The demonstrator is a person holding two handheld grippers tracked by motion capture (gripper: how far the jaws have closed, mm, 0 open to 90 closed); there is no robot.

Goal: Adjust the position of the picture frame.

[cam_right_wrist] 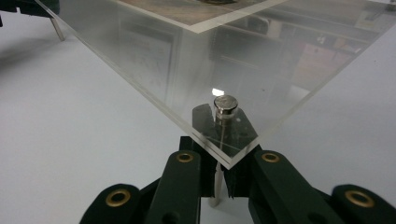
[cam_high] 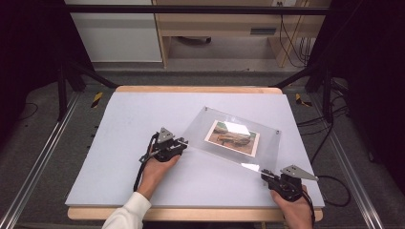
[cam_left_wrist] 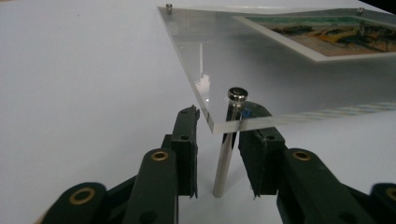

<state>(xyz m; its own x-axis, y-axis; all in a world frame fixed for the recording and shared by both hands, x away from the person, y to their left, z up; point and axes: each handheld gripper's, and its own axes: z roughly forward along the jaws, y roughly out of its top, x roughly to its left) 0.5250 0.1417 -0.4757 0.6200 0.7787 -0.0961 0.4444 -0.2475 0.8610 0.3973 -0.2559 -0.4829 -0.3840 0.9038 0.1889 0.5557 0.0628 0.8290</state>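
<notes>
A clear acrylic panel (cam_high: 205, 129) holding a photo (cam_high: 232, 137) stands on metal corner posts on the white board (cam_high: 119, 143). My left gripper (cam_high: 184, 142) is at the panel's near-left corner. In the left gripper view its jaws (cam_left_wrist: 217, 135) straddle that corner's post (cam_left_wrist: 223, 158), with a gap on the left side, so it is open. My right gripper (cam_high: 265, 175) is at the near-right corner. In the right gripper view it (cam_right_wrist: 217, 175) is shut on the post (cam_right_wrist: 217, 184) beneath the capped corner (cam_right_wrist: 225, 105) of the panel (cam_right_wrist: 210, 60).
The board lies on a wooden table (cam_high: 191, 213) inside a black frame with rails on both sides. More posts stand at the panel's far corners (cam_left_wrist: 169, 7). Cables lie on the floor to the right (cam_high: 334, 186). A wooden cabinet (cam_high: 215, 28) stands beyond the table.
</notes>
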